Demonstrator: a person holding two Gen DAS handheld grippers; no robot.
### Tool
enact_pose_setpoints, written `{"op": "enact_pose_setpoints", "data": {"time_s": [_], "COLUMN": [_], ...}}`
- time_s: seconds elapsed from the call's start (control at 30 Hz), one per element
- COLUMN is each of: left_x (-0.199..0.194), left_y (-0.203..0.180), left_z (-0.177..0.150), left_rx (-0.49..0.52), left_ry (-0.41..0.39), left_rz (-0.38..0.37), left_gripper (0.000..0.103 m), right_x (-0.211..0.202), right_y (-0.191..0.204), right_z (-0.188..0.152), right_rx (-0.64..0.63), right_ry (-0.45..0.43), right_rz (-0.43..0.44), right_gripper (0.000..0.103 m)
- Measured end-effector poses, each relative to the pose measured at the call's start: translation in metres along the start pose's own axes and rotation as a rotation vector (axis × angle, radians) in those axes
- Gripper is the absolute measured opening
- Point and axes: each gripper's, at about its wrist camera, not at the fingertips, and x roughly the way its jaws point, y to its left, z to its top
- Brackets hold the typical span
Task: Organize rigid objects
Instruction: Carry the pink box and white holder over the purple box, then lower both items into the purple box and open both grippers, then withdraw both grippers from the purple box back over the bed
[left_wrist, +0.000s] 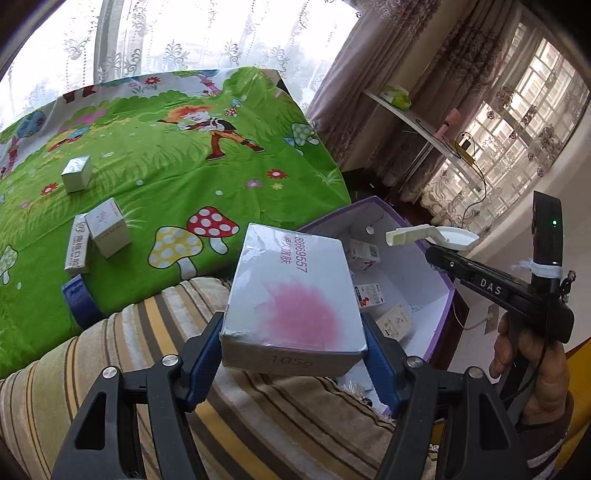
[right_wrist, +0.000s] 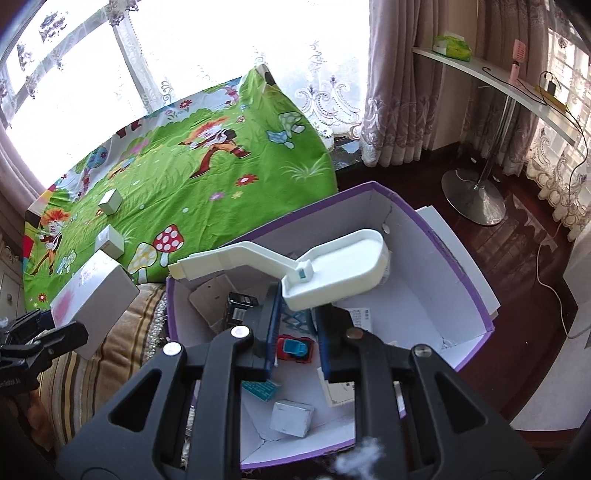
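Left wrist view: the left tongs (left_wrist: 293, 350) are clamped on a big silver box (left_wrist: 291, 291) with a pink smudge and printed digits on top, blue pads pressing both long sides. It hangs over a striped cushion (left_wrist: 110, 369), right next to the purple storage box (left_wrist: 436, 295), which already has 3 or so small cartons lying in it. On the green cartoon sheet (left_wrist: 184, 166) over the bench, 3 small white boxes (left_wrist: 107, 232) sit well apart from the bin, plus a blue thing at the sheet's edge that I can't really make out. The right tongs (left_wrist: 432, 249) show up at the far right, held by a hand (left_wrist: 532, 369), carrying a white scoop (left_wrist: 432, 234).

Right wrist view: the right tongs (right_wrist: 295, 306) are squeezed shut on the bowl end of that white scoop (right_wrist: 314, 266), handle pointing left, hovering over the open purple storage box (right_wrist: 461, 266). Down inside there's a small red and blue toy car (right_wrist: 295, 349), a black carton, a teal one and a white box. The silver box (right_wrist: 92, 299) and left tongs (right_wrist: 55, 332) are at the left edge.
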Motion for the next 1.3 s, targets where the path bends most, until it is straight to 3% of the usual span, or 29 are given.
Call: {"op": "enact_pose_setpoints", "data": {"time_s": [0.5, 0.57, 0.63, 0.7, 0.83, 1.07, 1.3], "left_x": [0.036, 0.040, 0.041, 0.040, 0.037, 0.018, 0.012], "left_y": [-0.064, -0.069, -0.071, -0.072, -0.067, -0.060, -0.041], "left_z": [-0.011, -0.014, -0.015, -0.016, -0.015, -0.011, -0.007], "left_rx": [0.116, 0.128, 0.137, 0.138, 0.114, 0.167, 0.133], "left_ry": [0.163, 0.186, 0.197, 0.194, 0.181, 0.054, 0.041], "left_rz": [-0.175, -0.195, -0.206, -0.211, -0.212, -0.176, -0.153], "left_gripper": [0.071, 0.075, 0.077, 0.078, 0.078, 0.078, 0.078], "right_x": [-0.011, -0.011, -0.012, -0.014, -0.016, -0.016, -0.015], "right_y": [-0.059, -0.062, -0.064, -0.066, -0.064, -0.056, -0.040], "right_z": [-0.002, -0.001, -0.001, -0.001, 0.000, 0.000, 0.002], "right_rx": [0.115, 0.129, 0.139, 0.149, 0.149, 0.131, 0.097], "right_ry": [-0.033, -0.034, -0.040, -0.052, -0.056, -0.065, -0.073], "right_rz": [-0.087, -0.089, -0.087, -0.078, -0.077, -0.074, -0.059], "right_gripper": [0.022, 0.026, 0.048, 0.062, 0.067, 0.069, 0.070]}}
